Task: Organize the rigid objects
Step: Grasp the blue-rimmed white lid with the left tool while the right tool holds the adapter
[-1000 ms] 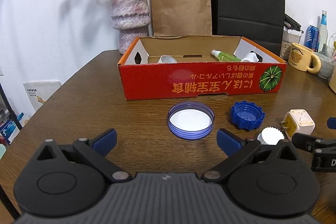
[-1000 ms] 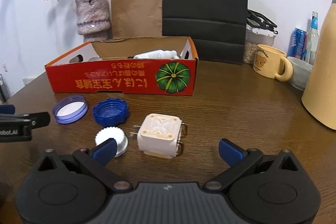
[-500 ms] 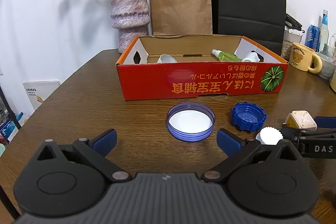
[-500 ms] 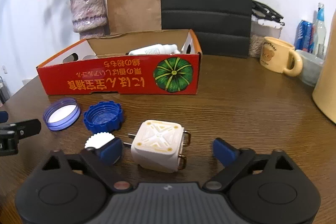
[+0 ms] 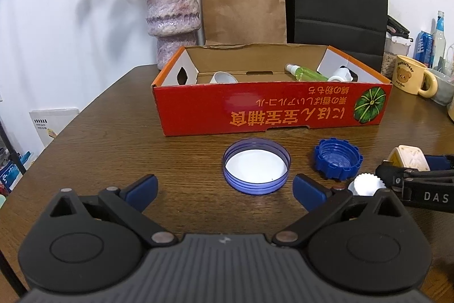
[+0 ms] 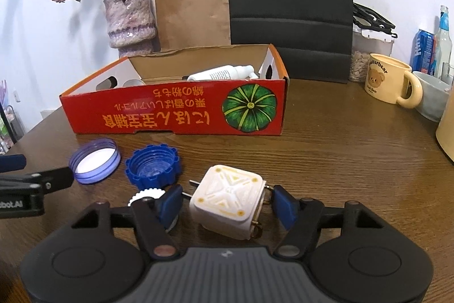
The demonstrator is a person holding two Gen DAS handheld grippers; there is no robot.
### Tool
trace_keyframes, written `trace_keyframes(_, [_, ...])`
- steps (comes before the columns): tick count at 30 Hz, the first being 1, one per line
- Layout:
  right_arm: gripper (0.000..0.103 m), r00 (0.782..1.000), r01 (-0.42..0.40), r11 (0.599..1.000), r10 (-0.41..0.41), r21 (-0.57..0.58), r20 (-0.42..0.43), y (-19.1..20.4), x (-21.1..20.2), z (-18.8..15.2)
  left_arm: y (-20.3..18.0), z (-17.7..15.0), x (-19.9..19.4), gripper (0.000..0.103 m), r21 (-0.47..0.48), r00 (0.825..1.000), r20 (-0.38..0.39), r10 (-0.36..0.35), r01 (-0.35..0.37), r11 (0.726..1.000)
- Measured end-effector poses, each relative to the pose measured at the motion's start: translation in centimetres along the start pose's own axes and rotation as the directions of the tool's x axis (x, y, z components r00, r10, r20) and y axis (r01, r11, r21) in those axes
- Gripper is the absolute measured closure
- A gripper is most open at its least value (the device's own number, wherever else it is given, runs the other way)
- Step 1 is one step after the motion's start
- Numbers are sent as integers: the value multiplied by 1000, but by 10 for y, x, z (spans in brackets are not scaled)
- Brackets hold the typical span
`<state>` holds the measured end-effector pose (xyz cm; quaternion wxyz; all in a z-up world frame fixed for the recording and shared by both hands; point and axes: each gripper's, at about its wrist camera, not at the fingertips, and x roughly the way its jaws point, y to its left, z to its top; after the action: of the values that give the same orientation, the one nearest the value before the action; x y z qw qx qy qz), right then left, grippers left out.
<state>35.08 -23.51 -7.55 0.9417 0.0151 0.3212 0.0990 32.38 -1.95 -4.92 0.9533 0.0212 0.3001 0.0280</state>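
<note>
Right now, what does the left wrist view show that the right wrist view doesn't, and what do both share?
Left wrist only: the green spray bottle inside the red box, and the open left tongs behind the purple lid.

Right wrist only: the white bottle in the box, and the right tongs straddling the cream plug adapter, pads not clearly gripping it.

Both: box, purple lid, blue cap, white cap, bear mug.

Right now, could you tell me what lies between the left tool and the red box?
Only the purple lid on the table, open side up, between the left tool and the red box; the left wrist view shows it.
</note>
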Motion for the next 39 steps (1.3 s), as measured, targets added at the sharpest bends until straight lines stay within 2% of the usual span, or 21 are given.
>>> trace_keyframes(18, [35,998,1,1000,-1,0,67,5,0,6,-6,11,33,0,3,999,-50,-17,17,1000])
trace_keyframes(35, [35,994,7,1000,-6,-4,105,11,6,13,-11,24,57,0,-17,998,-60,-13,12,1000])
trace_keyframes(37, [35,994,9,1000,-8,-5,109,12,7,14,-12,25,60,4,-16,998,-62,-16,15,1000])
trace_keyframes(39, [35,994,11,1000,-10,-4,110,12,8,15,-13,26,61,14,-14,998,-65,-23,22,1000])
